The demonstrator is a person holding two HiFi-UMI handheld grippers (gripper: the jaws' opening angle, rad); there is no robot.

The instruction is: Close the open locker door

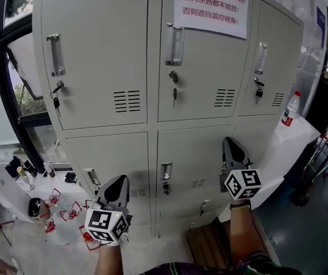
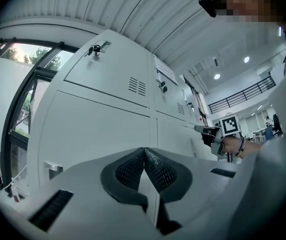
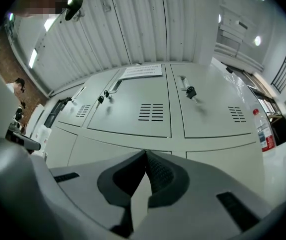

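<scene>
Both hand-held grippers are clenched w/ nothing in them. The left hand-held gripper (image 1: pixel 117 179) sits lower left of the head view and the right hand-held gripper (image 1: pixel 228 140) right of centre. In each gripper view the pads meet tip to tip, w/ only grey steel behind.

The locker bank (image 1: pixel 152 110) fills the frame. Top-row doors look flush, incl. the centre one under the notice sheet (image 1: pixel 210 7) and the left one w/ keys (image 1: pixel 55 95) hanging in its lock. The mid row in front of my tips looks flush too. I can't spot an open door anywhere. The bottom row at lower centre is cramped and partly behind my grippers, so one may be ajar there.

My read: either the door is already shut or I haven't found it yet, so this is an approach/check step. Next I'd tilt the head cam down to scan the low row. If a door stands out, I'd push near its handle edge w/ closed tips till flush.
</scene>
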